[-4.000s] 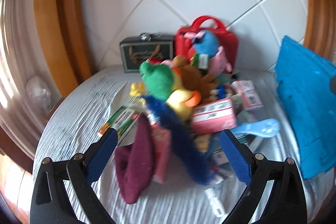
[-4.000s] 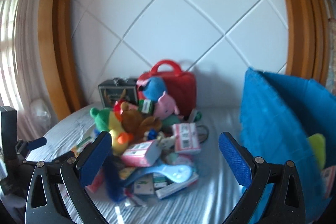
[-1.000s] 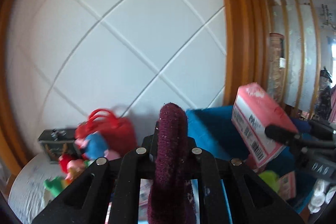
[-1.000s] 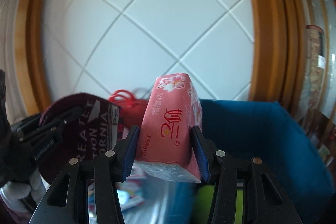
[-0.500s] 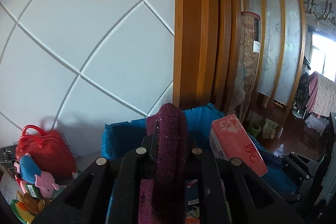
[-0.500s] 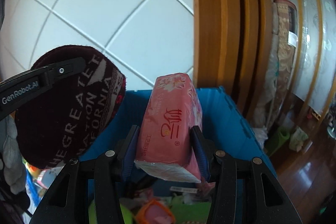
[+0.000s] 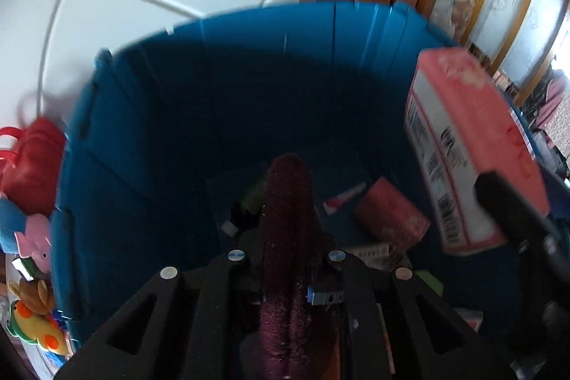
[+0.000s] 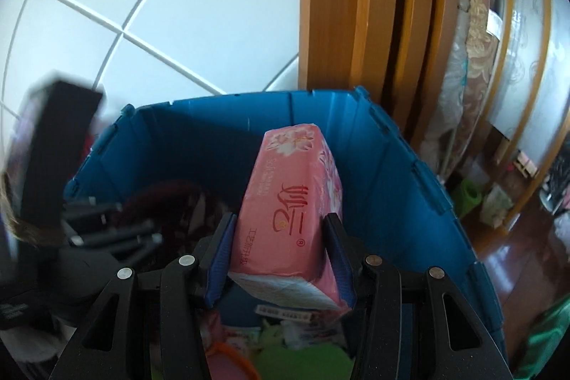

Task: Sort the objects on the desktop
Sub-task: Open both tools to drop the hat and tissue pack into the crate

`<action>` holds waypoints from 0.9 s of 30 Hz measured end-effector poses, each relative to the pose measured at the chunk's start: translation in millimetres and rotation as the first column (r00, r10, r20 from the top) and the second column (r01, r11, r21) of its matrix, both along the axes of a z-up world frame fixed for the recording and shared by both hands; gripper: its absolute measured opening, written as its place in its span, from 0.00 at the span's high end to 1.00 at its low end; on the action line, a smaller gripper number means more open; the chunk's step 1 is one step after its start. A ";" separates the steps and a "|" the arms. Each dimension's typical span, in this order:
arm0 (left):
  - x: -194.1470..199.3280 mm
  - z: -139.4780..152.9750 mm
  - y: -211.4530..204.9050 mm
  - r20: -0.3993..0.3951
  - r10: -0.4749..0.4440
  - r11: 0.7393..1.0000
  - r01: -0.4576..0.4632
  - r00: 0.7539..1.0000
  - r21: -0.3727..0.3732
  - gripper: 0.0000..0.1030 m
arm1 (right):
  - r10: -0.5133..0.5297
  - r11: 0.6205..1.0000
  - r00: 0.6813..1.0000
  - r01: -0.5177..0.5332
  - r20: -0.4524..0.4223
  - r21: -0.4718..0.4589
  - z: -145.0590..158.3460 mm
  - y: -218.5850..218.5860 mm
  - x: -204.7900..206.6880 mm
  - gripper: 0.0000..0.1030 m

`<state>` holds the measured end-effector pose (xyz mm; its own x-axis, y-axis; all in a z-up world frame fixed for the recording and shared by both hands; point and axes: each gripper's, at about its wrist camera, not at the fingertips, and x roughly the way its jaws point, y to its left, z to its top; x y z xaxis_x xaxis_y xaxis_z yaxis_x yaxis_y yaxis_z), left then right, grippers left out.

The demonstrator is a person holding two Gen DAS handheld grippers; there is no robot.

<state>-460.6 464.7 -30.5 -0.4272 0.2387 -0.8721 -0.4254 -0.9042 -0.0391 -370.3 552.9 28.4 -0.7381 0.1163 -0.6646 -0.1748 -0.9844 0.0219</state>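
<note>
A big blue plastic bin fills the left wrist view, seen from above. My left gripper is shut on a maroon knitted cap and holds it down inside the bin. My right gripper is shut on a pink tissue pack, held over the bin near its right wall. That tissue pack also shows at the right of the left wrist view. The maroon cap and the left gripper's black frame appear at the left of the right wrist view.
Inside the bin lie another pink pack, a small tube and paper items. Left of the bin on the bed are a red bag and soft toys. A wooden frame stands behind the bin.
Both grippers have tipped downward and moved over the bin. The cap has gone down inside the bin, and the tissue pack now hangs above its right side.
</note>
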 end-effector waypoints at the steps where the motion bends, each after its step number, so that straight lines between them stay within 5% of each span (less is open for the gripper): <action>1: 0.2 -3.0 -1.2 0.003 0.000 1.000 0.000 1.000 -0.007 0.87 | -0.002 1.000 1.000 0.002 0.004 -0.004 -1.4 1.4 -0.8 0.52; 3: 2.1 -4.3 -0.9 -0.007 -0.002 1.000 0.002 1.000 -0.019 0.86 | -0.015 1.000 1.000 0.015 0.010 0.005 -5.0 4.4 -3.3 0.52; 5: 2.8 -6.1 -1.7 -0.010 -0.006 1.000 0.006 1.000 -0.010 0.72 | -0.019 1.000 1.000 0.019 0.009 -0.005 -6.1 6.1 -4.2 0.51; 7: 3.4 -6.1 -1.8 -0.022 -0.015 1.000 0.015 1.000 -0.001 0.19 | -0.023 1.000 1.000 0.023 0.009 -0.020 -7.6 10.7 -6.9 0.49; 9: 4.3 -4.4 0.9 -0.039 -0.024 1.000 0.024 0.999 -0.005 0.00 | -0.034 0.999 0.999 0.034 0.004 0.003 -7.9 11.8 -7.8 0.35; 16: 4.7 3.2 0.1 -0.081 -0.007 0.998 0.002 0.997 -0.056 0.00 | -0.080 0.997 0.997 0.080 0.021 0.018 -8.6 17.3 -10.2 0.02; 27: 50.7 43.5 -28.5 -0.164 -0.011 0.999 0.003 0.986 -0.054 0.00 | -0.097 0.991 0.995 0.098 0.015 -0.092 -0.7 30.4 -2.1 0.00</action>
<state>-410.0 436.2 13.0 -0.5641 0.1974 -0.8017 -0.4285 -0.9000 0.0799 -372.3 583.2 27.7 -0.7191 0.1250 -0.6836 -0.2706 -0.9564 0.1098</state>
